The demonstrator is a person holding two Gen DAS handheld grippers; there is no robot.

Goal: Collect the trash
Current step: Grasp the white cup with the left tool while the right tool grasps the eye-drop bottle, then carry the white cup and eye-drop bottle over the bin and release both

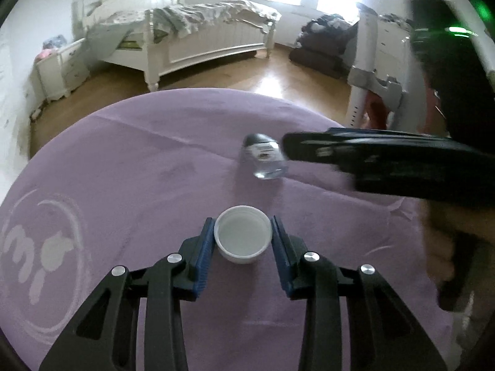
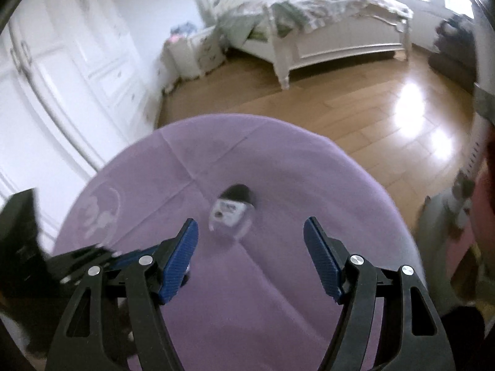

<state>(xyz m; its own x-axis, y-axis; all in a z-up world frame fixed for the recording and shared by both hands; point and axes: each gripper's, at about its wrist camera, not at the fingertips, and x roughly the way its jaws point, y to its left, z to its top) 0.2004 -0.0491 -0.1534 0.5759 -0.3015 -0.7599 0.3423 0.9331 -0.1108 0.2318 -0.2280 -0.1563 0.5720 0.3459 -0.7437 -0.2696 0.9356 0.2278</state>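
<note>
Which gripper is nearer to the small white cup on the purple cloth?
Left. The left gripper has its fingers on both sides of the white cup; the right gripper is open farther off, facing the small bottle.

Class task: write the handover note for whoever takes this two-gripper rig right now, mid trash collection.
Left gripper: shut on the white cup, held over the purple tablecloth.
Right gripper: open, empty, pointed at the small bottle.
The small bottle lies on its side on the cloth, untouched.
Done: cup gripped.
Left: grasp the bottle, bin both. No bin is in view.
</note>
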